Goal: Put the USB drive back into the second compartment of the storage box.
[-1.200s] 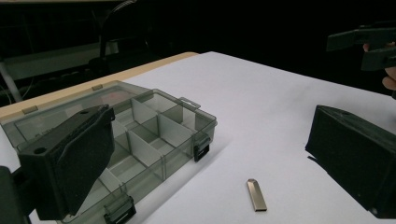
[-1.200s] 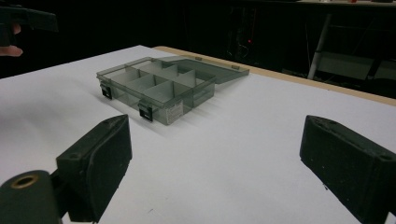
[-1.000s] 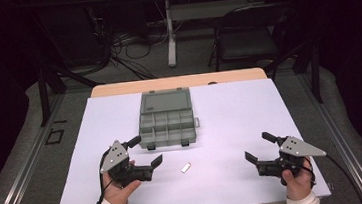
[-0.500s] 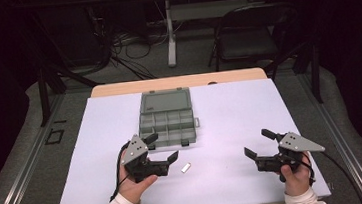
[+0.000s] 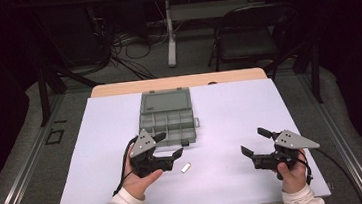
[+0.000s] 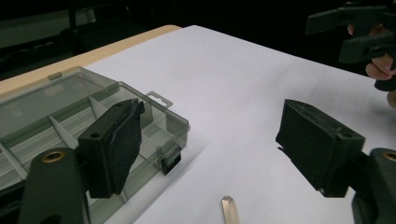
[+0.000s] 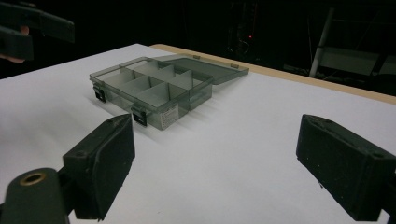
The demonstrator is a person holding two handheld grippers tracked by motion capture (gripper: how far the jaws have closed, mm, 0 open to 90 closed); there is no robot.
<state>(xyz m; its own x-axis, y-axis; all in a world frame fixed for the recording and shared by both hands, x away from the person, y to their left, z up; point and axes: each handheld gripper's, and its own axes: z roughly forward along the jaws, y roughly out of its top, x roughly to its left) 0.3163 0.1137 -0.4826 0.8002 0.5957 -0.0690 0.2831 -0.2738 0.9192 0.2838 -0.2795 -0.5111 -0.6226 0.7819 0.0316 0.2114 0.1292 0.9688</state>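
Note:
A grey see-through organiser box (image 5: 167,124) lies open on the white sheet, its lid (image 5: 165,102) folded back and its compartments (image 7: 140,84) looking empty. A small silvery strip (image 5: 186,168) lies in front of it, also low in the left gripper view (image 6: 229,210). My left gripper (image 5: 169,145) hovers by the box's front edge (image 6: 140,144), just left of the strip. Its jaws have just been closing, are still open, and have nothing between them (image 6: 210,135). My right gripper (image 5: 254,141) stands open and empty at the right, facing the box (image 7: 217,154).
The white sheet (image 5: 230,107) covers most of the wooden table (image 5: 117,88). A chair (image 5: 248,35) and cables (image 5: 123,42) stand on the dark floor beyond the far edge. The box's front latches (image 7: 140,116) stick out toward me.
My left gripper has moved right, from the left part of the sheet to the box's front edge near the strip, and its jaws have narrowed. The right gripper has stayed put.

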